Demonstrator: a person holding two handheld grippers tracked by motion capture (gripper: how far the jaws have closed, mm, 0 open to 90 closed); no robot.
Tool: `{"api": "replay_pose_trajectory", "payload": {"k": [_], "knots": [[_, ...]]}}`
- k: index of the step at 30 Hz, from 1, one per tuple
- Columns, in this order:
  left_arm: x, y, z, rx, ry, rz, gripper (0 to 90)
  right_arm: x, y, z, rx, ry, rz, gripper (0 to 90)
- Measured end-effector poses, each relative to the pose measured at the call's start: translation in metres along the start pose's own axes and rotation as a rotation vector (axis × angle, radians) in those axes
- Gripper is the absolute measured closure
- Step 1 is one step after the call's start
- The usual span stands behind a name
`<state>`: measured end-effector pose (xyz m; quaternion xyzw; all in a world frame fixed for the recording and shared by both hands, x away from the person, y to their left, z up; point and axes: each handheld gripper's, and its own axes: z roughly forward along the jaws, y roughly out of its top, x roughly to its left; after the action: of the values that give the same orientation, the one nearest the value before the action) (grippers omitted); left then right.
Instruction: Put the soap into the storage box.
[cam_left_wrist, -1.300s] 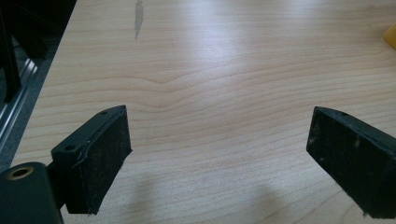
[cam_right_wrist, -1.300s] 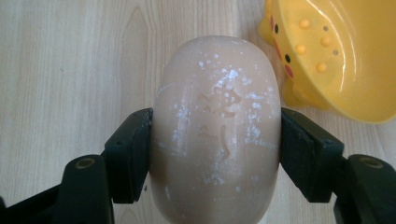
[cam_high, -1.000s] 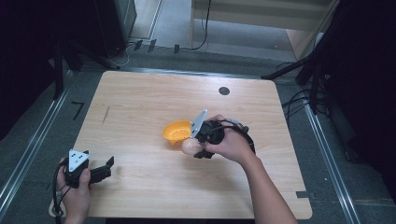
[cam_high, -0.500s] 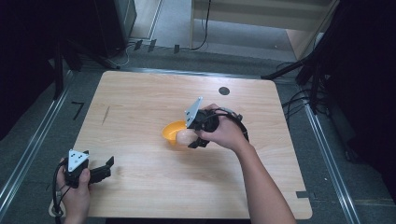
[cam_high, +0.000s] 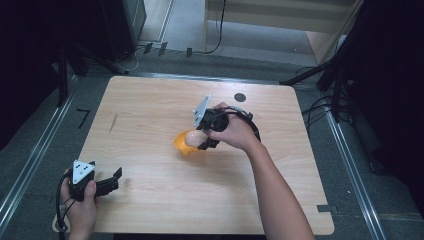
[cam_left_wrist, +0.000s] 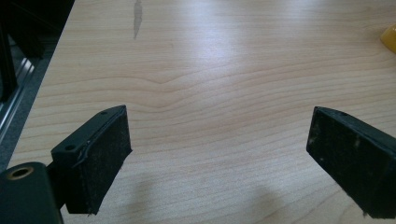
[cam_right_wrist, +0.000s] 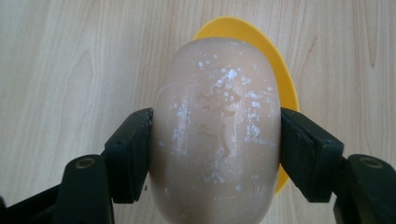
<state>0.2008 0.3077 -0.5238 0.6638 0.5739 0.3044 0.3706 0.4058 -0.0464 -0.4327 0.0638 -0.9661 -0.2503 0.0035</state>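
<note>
No readable text, brand, number or label anywhere. The pale egg-shaped soap (cam_right_wrist: 217, 130) carries a faint embossed mark on its upper face in the right gripper view, worn and dusted with white flecks; its characters cannot be made out. The grey three-cornered plates in the high view are bare of print.

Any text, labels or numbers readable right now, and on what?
No readable text anywhere.
Soap bar held in the right gripper above the yellow dish: raised embossed marks on its face, too worn and smeared to read.
Table: a dark round mark, no lettering.
</note>
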Motion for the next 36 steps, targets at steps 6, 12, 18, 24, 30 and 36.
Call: {"api": "replay_pose_trajectory", "payload": {"k": [6,12,18,24,30,36], "knots": [[0.0,0.0,0.0,0.001,0.0,0.002,6.8,-0.006,0.004,0.002,-0.009,0.014,-0.011,32.3],[0.0,0.0,0.0,0.0,0.0,0.001,6.8,-0.012,0.009,0.007,0.008,0.038,-0.022,32.3],[0.001,0.0,0.0,-0.004,-0.004,-0.001,6.8,-0.02,0.009,0.01,-0.004,0.053,-0.019,32.3],[0.001,0.0,0.0,0.0,-0.001,-0.001,6.8,-0.024,0.006,0.018,0.022,0.083,-0.001,32.3],[0.0,0.0,0.0,-0.002,0.0,-0.001,7.2,-0.026,0.006,0.022,0.021,0.086,0.0,32.3],[0.0,0.0,0.0,-0.002,0.0,0.001,7.2,-0.028,0.007,0.024,0.034,0.087,0.0,32.2]]}}
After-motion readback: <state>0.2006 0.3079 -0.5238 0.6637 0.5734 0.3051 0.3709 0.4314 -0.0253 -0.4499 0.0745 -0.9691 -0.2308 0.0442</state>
